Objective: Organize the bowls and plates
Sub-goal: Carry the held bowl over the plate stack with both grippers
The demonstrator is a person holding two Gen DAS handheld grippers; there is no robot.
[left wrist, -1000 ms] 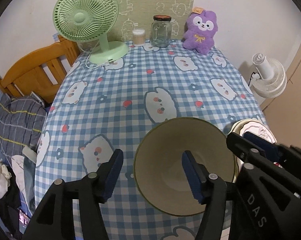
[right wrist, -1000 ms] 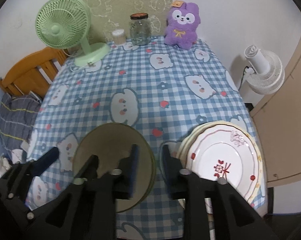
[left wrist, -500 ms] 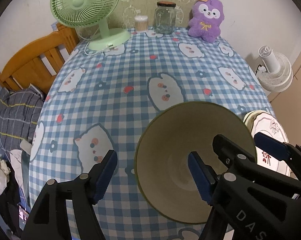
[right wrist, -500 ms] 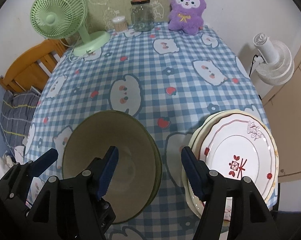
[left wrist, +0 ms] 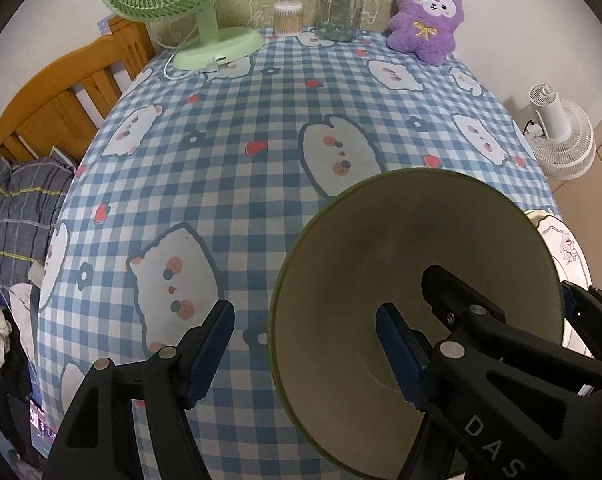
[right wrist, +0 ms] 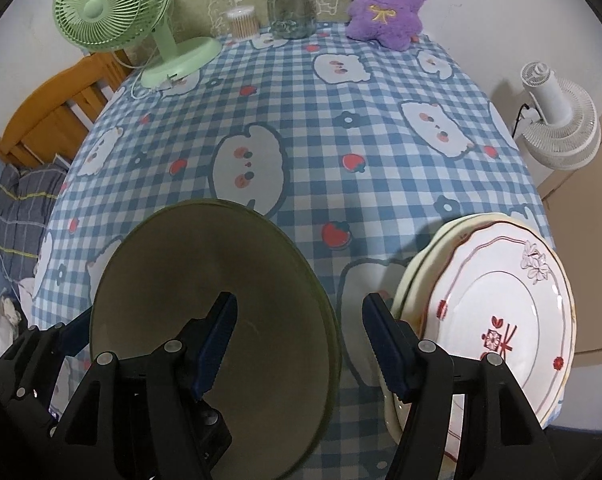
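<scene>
The bowl sat on the near part of the checked cloth, with the stack of plates just beside it on the right, near the table edge. It was wide, shallow and olive green. In the right wrist view a second rim line showed at its edge, so it may have been two bowls nested; that could not be told for sure.

The left gripper stood open astride the bowl's left rim, one finger over the cloth and the other over the inside, neither pad pressing the wall. The right gripper stood open the same way across the right rim, its outer finger in the gap between bowl and plates. The jaws of both had just been opening, with only the rim between them.

The bowl looked like glazed ceramic: stiff, fairly heavy, smooth enough to slip, and likely to chip if knocked against the plates. The thin rim was the only place a narrow jaw could take it. Pinching it on opposite sides, with pads set well down over the lip, would probably keep it level and stop it tipping. The close plates left little room for the right outer finger.
</scene>
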